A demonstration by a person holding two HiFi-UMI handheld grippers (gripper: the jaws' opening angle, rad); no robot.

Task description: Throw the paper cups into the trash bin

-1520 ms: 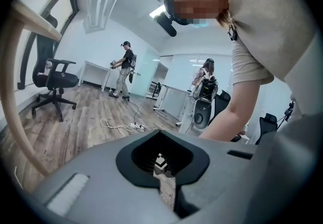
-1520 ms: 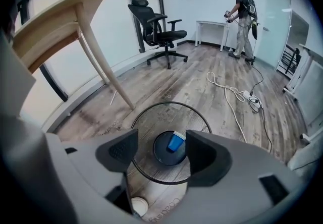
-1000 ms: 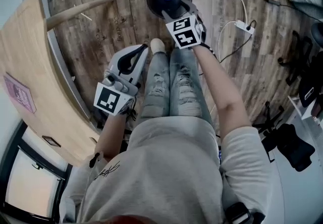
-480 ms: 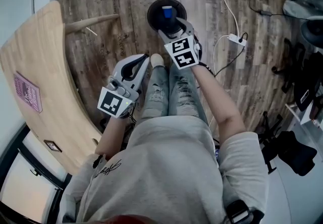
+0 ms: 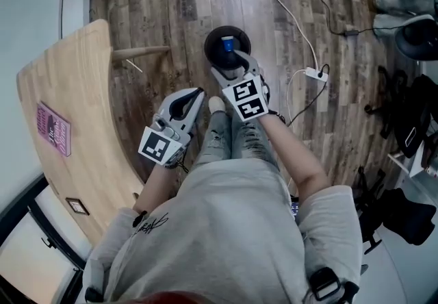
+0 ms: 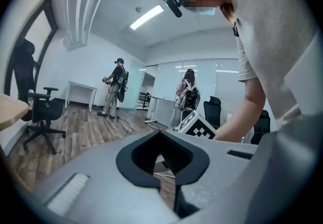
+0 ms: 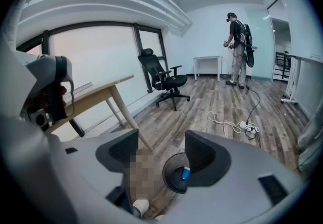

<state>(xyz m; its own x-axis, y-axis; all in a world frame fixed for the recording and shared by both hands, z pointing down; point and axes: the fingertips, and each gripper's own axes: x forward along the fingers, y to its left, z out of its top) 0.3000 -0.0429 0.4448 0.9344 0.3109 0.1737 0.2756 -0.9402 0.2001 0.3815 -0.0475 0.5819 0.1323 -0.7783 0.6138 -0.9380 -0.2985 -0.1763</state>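
Note:
A round black trash bin (image 5: 226,47) stands on the wood floor ahead of the person's feet. A blue paper cup (image 5: 228,43) lies inside it. My right gripper (image 5: 231,68) hovers over the bin's near rim, open, with nothing between its fingers. Looking along the right gripper (image 7: 161,155), the bin (image 7: 170,177) and the blue cup (image 7: 185,173) show between the spread pads. My left gripper (image 5: 191,96) hangs shut and empty left of the knees, away from the bin. In the left gripper view its jaws (image 6: 160,136) meet, pointing up into the room.
A curved wooden table (image 5: 68,111) with a pink card (image 5: 53,130) stands at the left, its leg (image 5: 140,53) close to the bin. A white power strip (image 5: 316,74) and cables lie to the right. Black office chairs (image 5: 404,118) stand far right. People stand at the room's back (image 7: 237,49).
The head view has pulled up and back, so the bin looks smaller and farther. Both grippers have come back toward the body. The blue cup stays in the bin.

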